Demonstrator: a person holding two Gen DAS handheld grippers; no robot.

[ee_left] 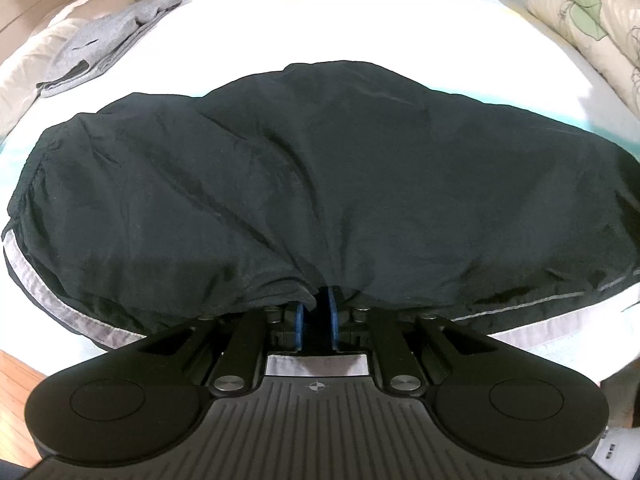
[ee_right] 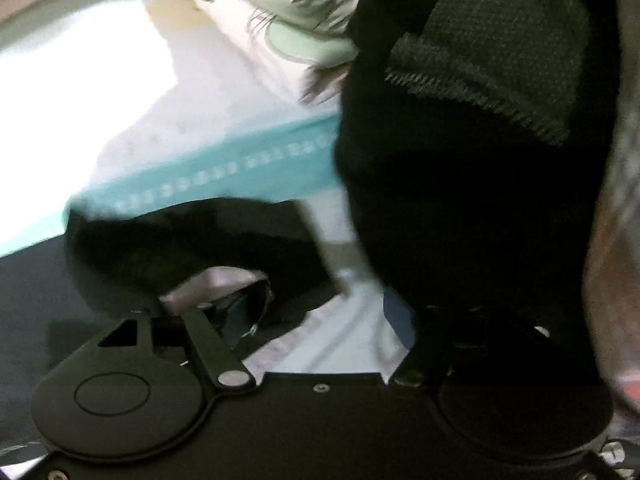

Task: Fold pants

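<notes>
The black pants point(ee_left: 320, 168) lie spread and wrinkled across the white bed sheet point(ee_left: 300, 28), with grey reflective trim along their near edges. My left gripper point(ee_left: 316, 304) is at the near hem, its blue pads point(ee_left: 298, 320) almost together and pinching a bunch of the black fabric. The right wrist view is blurred. There my right gripper point(ee_right: 326, 300) stands open over the white sheet, nothing between its fingers. A fold of the black pants point(ee_right: 180, 240) lies just past its left finger.
A folded grey garment point(ee_left: 108, 40) lies at the far left of the bed. A floral quilt point(ee_left: 580, 20) is heaped at the far right point(ee_right: 280, 20). A person's dark knit clothing point(ee_right: 480, 120) fills the right of the right wrist view. Wooden floor point(ee_left: 16, 392) shows below the bed edge.
</notes>
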